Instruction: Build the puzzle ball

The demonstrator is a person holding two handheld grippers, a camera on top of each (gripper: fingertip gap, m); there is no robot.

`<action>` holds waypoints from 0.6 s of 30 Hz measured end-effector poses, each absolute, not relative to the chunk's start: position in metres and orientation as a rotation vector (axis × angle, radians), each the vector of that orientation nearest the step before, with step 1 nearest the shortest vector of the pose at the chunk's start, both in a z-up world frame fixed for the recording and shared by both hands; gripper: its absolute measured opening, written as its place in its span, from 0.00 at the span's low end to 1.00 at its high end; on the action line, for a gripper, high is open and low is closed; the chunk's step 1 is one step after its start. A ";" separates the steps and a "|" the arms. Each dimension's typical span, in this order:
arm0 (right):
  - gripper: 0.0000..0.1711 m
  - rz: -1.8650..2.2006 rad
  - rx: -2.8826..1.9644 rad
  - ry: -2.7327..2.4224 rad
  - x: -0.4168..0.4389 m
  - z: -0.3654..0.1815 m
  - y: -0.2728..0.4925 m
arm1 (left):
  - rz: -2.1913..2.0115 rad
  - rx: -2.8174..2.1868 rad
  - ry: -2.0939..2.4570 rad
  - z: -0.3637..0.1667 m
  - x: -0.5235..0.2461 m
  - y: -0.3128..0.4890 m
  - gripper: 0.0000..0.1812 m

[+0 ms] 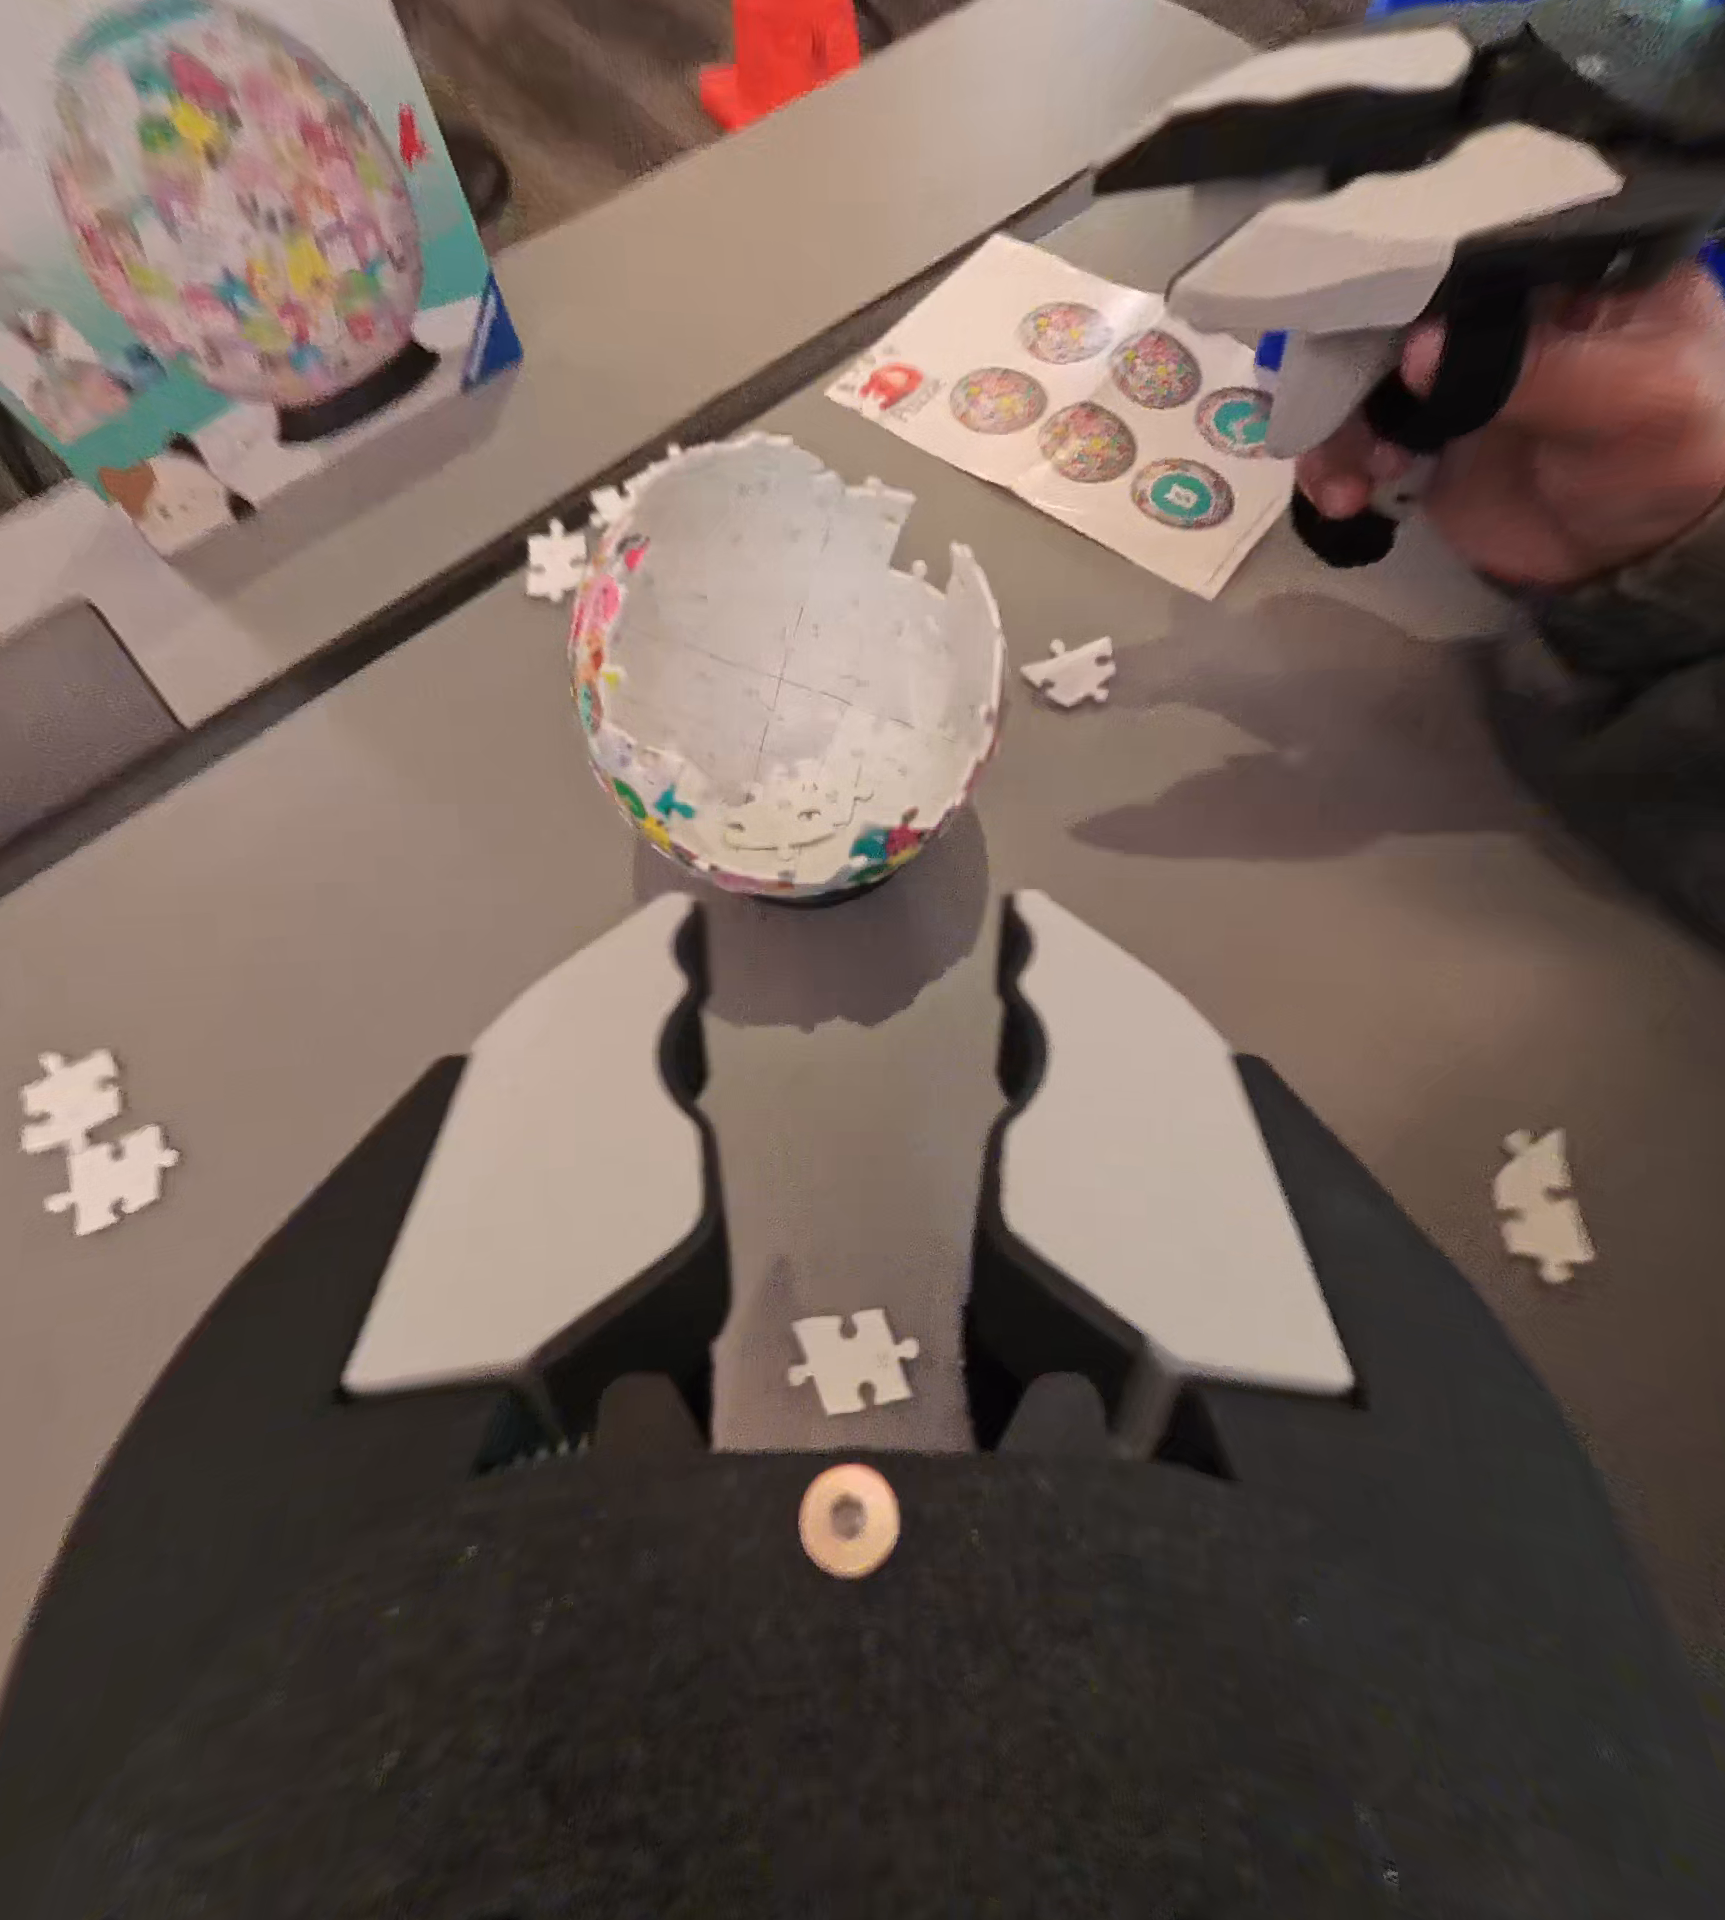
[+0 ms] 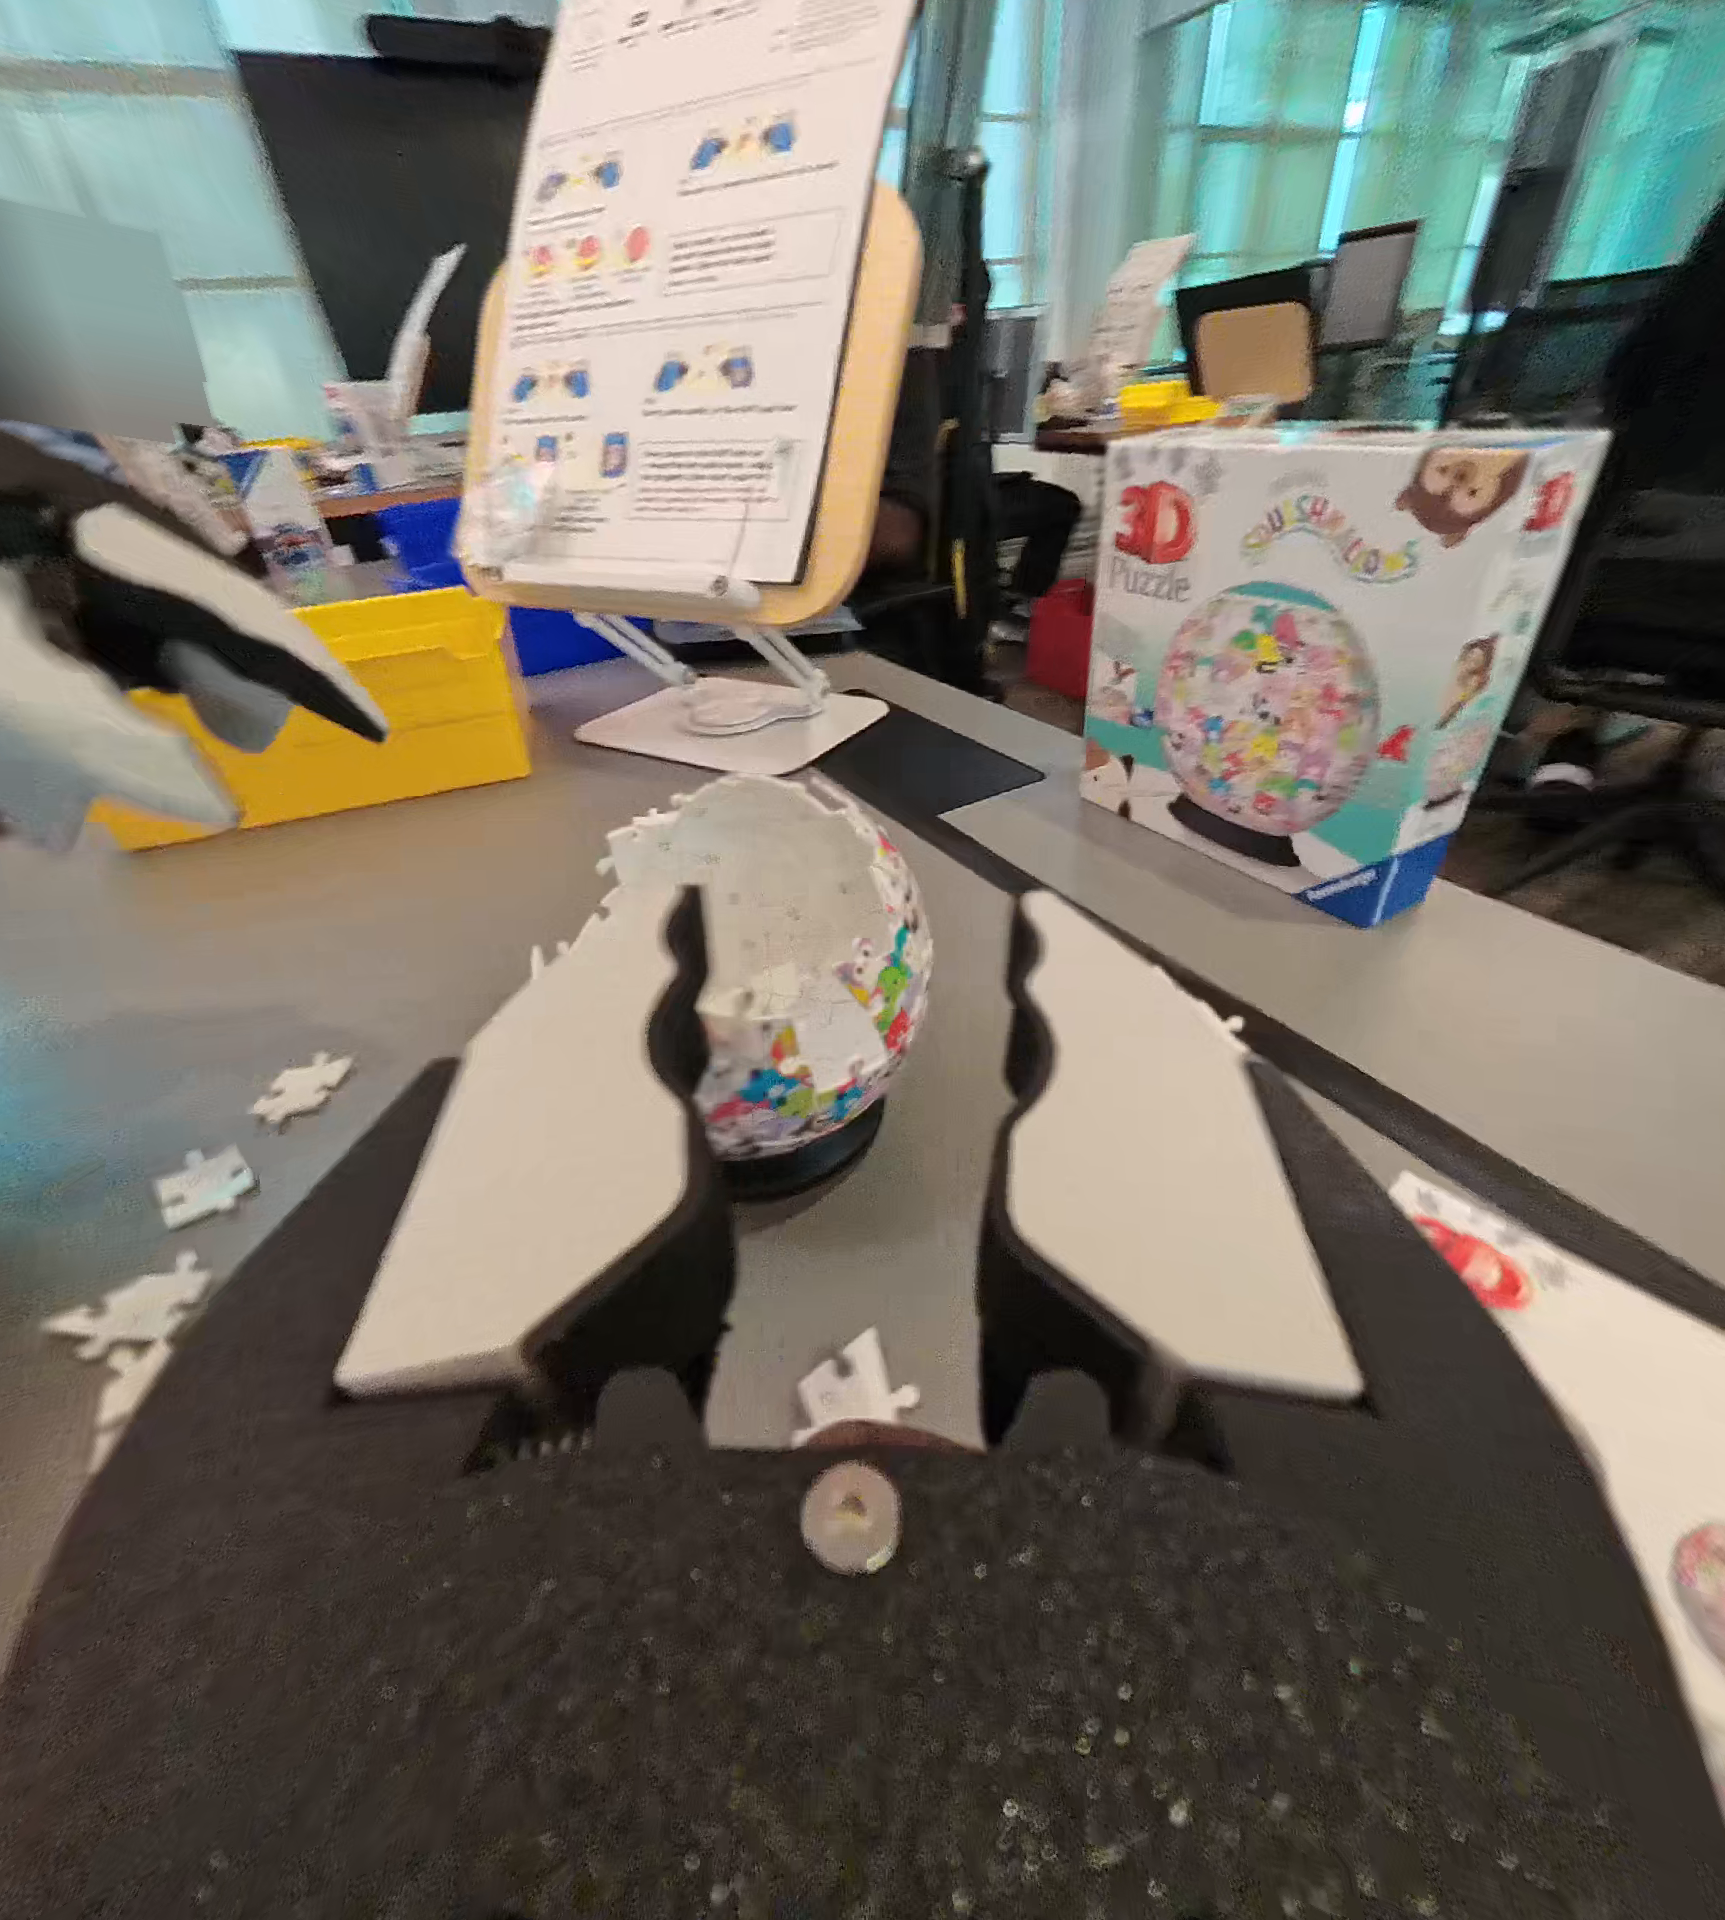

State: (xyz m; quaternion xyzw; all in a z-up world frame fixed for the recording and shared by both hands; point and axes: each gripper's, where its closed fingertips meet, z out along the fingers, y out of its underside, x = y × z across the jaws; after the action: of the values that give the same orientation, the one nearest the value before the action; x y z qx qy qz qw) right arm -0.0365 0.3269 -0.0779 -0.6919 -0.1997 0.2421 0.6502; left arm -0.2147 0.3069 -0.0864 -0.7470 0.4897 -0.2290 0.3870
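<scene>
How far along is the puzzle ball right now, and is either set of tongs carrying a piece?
Done: the lower shell of the puzzle ball is joined and sits on its dark stand; the top is open with a jagged rim. In hand: nothing. The left tongs and right tongs are both open and empty. Left: several loose white pieces lie face down on the grey table, waiting to close the upper part.

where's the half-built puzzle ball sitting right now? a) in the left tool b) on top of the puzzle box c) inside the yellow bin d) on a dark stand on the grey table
d: the puzzle ball rests on a dark stand on the grey table, with the left tool and right tool both open and empty.
</scene>
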 end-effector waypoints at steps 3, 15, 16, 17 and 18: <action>0.52 0.510 -1.662 -0.400 -0.049 -0.091 0.301 | -0.492 -1.718 1.300 -0.100 -0.228 0.286 0.48; 0.38 0.325 -1.722 -0.253 -0.106 -0.116 0.135 | -0.774 -1.805 0.987 -0.149 -0.305 0.196 0.37; 0.37 0.296 -1.723 -0.265 -0.104 -0.113 0.129 | -0.799 -1.803 1.006 -0.148 -0.309 0.190 0.37; 0.37 0.279 -1.718 -0.273 -0.103 -0.109 0.126 | -0.798 -1.801 1.012 -0.141 -0.313 0.189 0.39; 0.36 0.264 -1.700 -0.278 -0.101 -0.104 0.123 | -0.800 -1.771 0.981 -0.131 -0.316 0.190 0.40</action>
State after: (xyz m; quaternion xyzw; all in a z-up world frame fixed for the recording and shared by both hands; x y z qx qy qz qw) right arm -0.1009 0.1232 -0.1038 -0.7466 -0.1221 0.1160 0.6436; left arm -0.3161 0.1899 -0.1315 -0.7206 0.3994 -0.3256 0.4639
